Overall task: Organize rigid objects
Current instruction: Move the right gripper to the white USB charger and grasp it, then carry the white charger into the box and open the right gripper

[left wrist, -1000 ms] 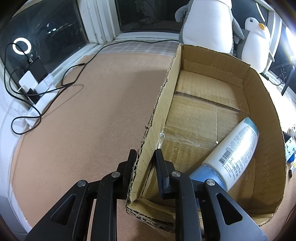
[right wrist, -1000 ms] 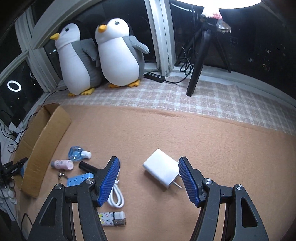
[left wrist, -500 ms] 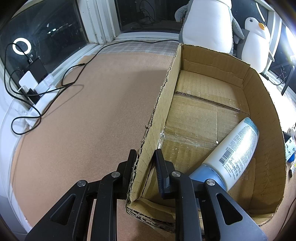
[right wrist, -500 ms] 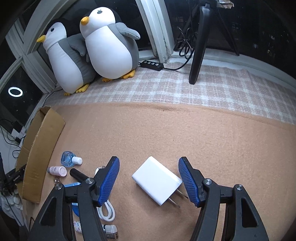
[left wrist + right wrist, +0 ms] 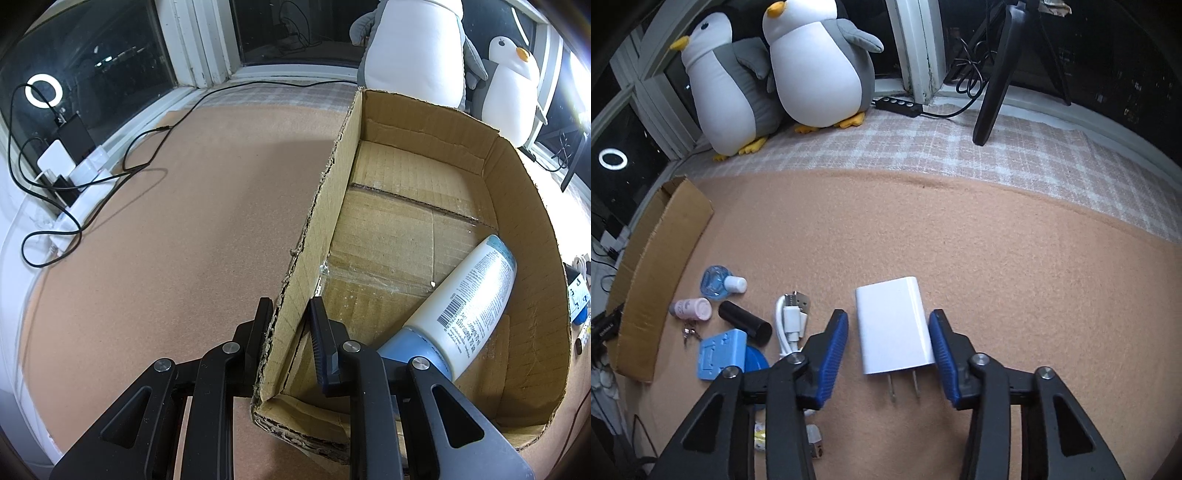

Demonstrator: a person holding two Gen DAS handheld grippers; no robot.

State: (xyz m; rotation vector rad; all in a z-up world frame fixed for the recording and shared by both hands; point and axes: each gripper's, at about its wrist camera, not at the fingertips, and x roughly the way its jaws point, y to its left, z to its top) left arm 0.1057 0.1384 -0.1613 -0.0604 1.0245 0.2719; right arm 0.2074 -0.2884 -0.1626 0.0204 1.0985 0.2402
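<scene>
My left gripper (image 5: 291, 314) is shut on the near left wall of the open cardboard box (image 5: 321, 206). A white bottle with a blue cap (image 5: 469, 299) lies inside the box. My right gripper (image 5: 888, 332) is open, its blue fingers on either side of a white plug charger (image 5: 892, 325) that lies flat on the tan mat, prongs toward me. The pads do not touch it. The box also shows at the left of the right wrist view (image 5: 657, 266).
Left of the charger lie a white USB cable (image 5: 790, 321), a black cylinder (image 5: 744, 323), a blue card (image 5: 720, 354), a pink bottle (image 5: 692, 308) and a blue bottle (image 5: 718, 282). Two plush penguins (image 5: 812, 62) and a tripod leg (image 5: 993, 74) stand at the back. Cables and chargers (image 5: 66, 162) lie at the left.
My right gripper has moved forward and down over the charger, which now lies between the fingers. The jaws have narrowed. The left gripper has not moved.
</scene>
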